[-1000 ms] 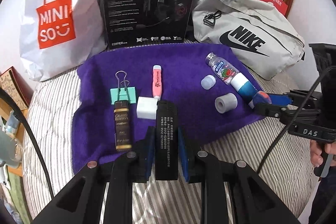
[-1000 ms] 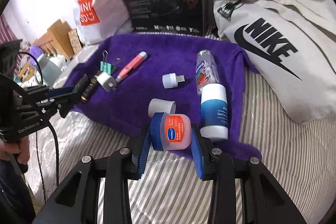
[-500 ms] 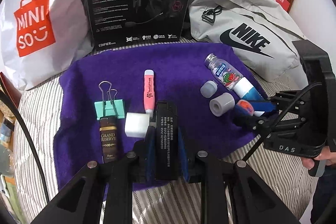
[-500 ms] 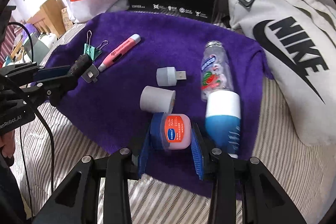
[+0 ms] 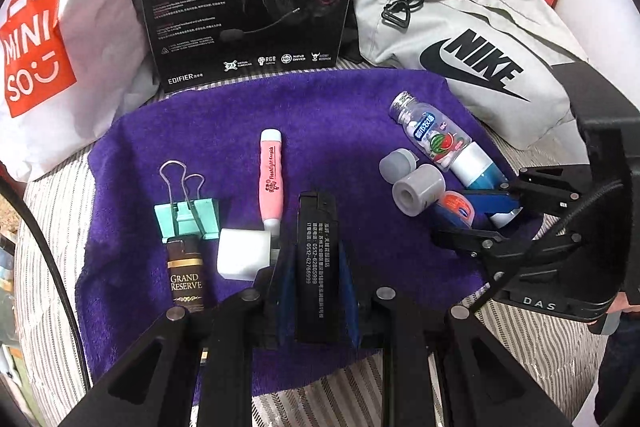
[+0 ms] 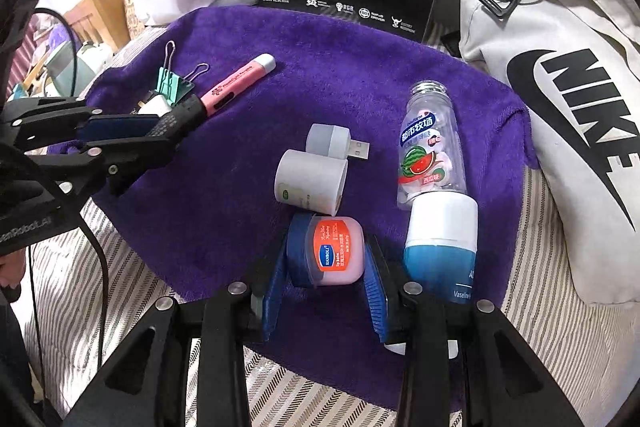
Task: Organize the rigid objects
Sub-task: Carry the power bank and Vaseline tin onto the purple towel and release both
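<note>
My left claw (image 5: 314, 267) grips the black lighter (image 5: 316, 247) over the purple towel (image 5: 340, 115); my right claw (image 6: 326, 267) clamps the pink lip balm jar (image 6: 334, 251) beside the white cap (image 6: 310, 181).

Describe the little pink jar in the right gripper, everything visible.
The small jar has a translucent pink, plastic-looking body, a dark blue cap and an orange label with a blue HANBOLI logo. It lies on its side, cap to the left, held between the blue-padded jaws of the right gripper, just above the purple towel. A white cylinder sits close behind it, a blue-and-white bottle to its right.
</note>
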Available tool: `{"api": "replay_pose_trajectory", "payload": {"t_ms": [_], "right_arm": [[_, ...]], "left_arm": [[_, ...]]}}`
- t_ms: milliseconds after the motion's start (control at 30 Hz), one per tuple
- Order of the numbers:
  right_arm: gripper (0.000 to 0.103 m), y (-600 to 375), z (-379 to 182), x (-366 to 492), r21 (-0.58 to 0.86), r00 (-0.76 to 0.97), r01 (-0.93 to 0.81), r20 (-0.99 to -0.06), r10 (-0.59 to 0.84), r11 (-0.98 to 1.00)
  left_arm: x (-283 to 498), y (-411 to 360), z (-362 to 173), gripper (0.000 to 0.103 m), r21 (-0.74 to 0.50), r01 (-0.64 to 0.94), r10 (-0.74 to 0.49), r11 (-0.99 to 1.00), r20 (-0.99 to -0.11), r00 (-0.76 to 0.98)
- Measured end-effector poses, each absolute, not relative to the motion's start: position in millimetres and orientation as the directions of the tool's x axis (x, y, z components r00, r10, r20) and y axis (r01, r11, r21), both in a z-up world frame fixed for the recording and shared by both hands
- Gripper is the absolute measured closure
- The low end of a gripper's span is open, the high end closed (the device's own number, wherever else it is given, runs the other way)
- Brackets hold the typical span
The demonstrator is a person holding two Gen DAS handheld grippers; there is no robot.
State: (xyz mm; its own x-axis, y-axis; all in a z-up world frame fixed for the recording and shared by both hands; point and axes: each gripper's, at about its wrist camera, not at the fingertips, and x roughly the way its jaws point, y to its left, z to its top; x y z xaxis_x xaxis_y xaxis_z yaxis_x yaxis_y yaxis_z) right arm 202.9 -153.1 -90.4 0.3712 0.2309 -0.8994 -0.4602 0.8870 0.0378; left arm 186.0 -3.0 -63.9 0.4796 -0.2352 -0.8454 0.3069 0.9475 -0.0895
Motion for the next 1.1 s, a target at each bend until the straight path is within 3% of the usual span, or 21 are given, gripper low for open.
{"api": "replay_pose_trajectory", "payload": {"t_ms": [467,1100], "right_arm": [[0.061,-156.4,-86.4,202.1,0.083,0.320,-0.501,-0.907,0.274,0.862],[0.055,-191.6,-56.9,165.2,0.143,0.408,-0.407,-0.855,0.320,0.902]], "left_arm": [[194.7,-14.4,-72.6,0.082,-0.086,0.337,-0.239,0.938,-0.863,0.446],[210.2,-39.7,-90.6,0.081,-0.018,0.362,-0.177,0.932,-0.894,0.412]]}}
